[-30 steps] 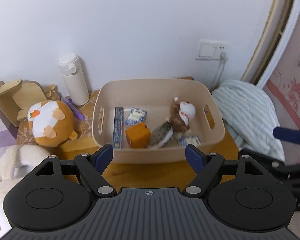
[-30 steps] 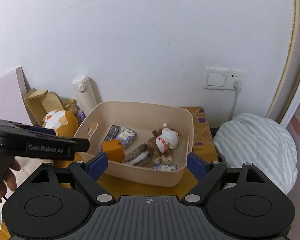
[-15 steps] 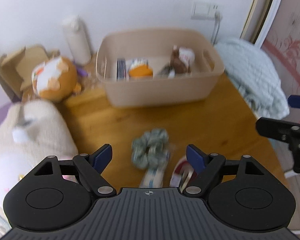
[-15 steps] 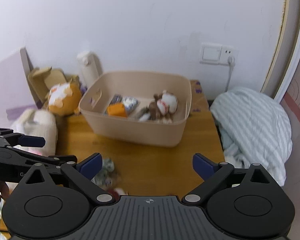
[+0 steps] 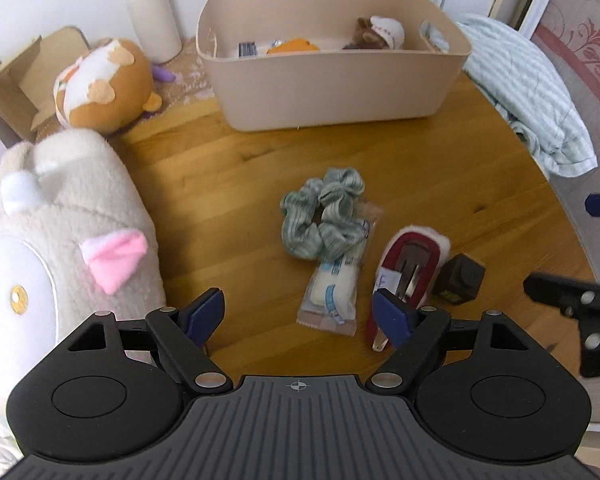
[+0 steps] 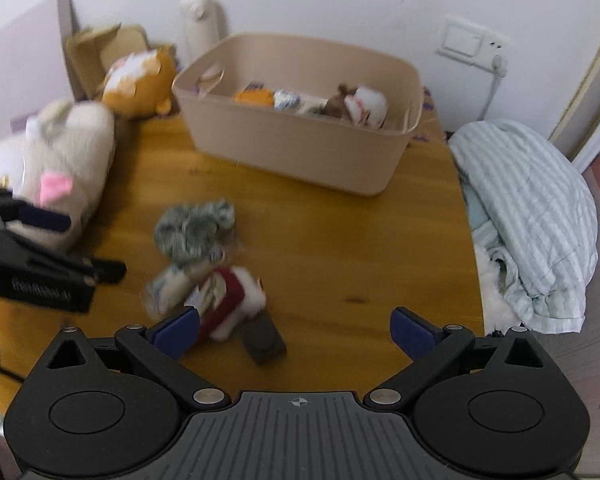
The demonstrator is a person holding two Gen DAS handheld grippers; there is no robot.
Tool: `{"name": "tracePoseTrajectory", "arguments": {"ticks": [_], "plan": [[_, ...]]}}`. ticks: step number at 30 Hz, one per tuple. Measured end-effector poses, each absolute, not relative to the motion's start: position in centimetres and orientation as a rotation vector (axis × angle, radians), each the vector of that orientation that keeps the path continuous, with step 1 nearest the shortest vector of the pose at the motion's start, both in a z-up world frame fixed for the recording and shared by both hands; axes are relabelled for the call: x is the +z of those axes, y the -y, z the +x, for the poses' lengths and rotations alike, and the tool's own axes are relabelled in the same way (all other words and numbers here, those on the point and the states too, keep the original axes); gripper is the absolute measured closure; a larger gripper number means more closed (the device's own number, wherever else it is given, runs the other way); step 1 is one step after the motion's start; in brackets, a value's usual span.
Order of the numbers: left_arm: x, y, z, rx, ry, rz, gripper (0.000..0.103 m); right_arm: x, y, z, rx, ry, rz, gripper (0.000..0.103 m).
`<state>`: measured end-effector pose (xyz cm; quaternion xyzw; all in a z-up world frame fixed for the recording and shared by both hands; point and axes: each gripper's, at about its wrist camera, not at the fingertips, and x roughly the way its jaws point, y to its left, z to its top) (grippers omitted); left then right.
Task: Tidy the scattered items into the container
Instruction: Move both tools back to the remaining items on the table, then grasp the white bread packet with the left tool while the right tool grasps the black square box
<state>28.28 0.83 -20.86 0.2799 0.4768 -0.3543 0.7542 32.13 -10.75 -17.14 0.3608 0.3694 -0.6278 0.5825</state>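
Observation:
A beige bin (image 5: 340,80) (image 6: 292,148) at the back of the wooden table holds a small bear toy (image 5: 380,32), an orange block (image 5: 292,46) and other small items. On the table lie a green scrunchie (image 5: 320,214) (image 6: 196,230), a wrapped snack packet (image 5: 332,292), a red and white fluffy clip (image 5: 408,268) (image 6: 228,300) and a small dark cube (image 5: 460,280) (image 6: 264,340). My left gripper (image 5: 300,314) is open and empty just above the packet and clip. My right gripper (image 6: 296,330) is open and empty above the cube.
A large cream plush (image 5: 40,240) and an orange plush (image 5: 100,88) sit at the left. A white flask (image 5: 150,12) and a cardboard box (image 5: 16,76) stand behind them. A striped blanket (image 5: 532,100) lies at the table's right edge.
Both grippers have pulled back from the bin and tilted down, so the scattered items on the table have come into view below them. Both stay open.

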Motion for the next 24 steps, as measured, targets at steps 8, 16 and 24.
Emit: {"name": "tracePoseTrajectory", "arguments": {"ticks": [8,16,24], "plan": [[-23.1,-0.6,29.0,-0.768,-1.073,0.595,0.021,-20.3,11.2,31.9,-1.455,-0.892,0.914,0.0],[-25.5,0.5,30.4,-0.738,-1.126,0.561,0.021,-23.0,12.4,31.8,-1.453,-0.918,0.948,0.0],[-26.9,1.4,31.6,-0.734,-1.174,0.523,0.021,-24.9,13.4,31.9,-1.434,-0.951,0.948,0.001]]}}
